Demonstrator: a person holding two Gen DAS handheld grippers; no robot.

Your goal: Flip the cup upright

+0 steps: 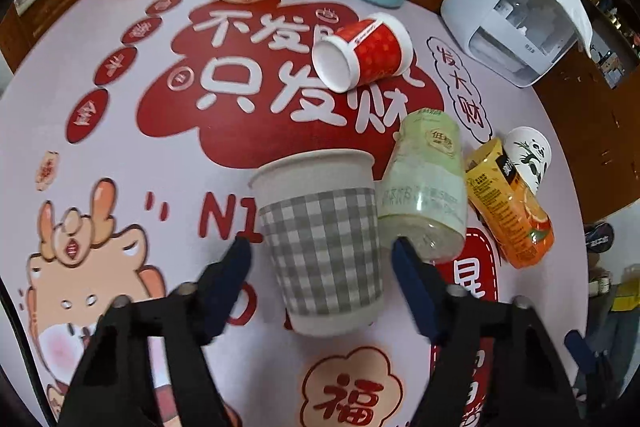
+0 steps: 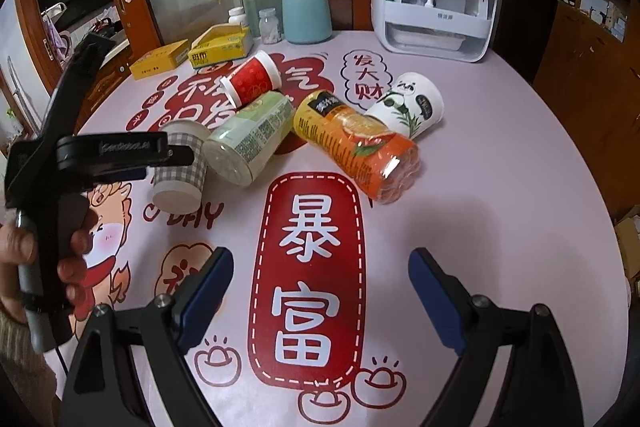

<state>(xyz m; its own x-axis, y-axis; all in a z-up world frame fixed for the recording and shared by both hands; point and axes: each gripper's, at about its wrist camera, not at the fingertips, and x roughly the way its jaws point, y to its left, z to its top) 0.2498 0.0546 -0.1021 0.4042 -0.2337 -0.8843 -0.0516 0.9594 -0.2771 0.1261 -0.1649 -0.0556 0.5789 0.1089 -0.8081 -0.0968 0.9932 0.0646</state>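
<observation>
Gingham paper cup (image 1: 320,239), tapered, lying

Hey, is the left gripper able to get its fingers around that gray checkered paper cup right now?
Probably yes. The left gripper is open with a finger on each side of the gray checkered paper cup, which lies on its side. The green-labelled bottle sits close against the cup's right side, leaving that finger little room.

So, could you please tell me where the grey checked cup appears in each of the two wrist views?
Left wrist: the checked cup lies centre-low, between the open left gripper fingers.
Right wrist: it is at mid-left, partly behind the left gripper.
Shared landmark: the green bottle just to its right.
</observation>
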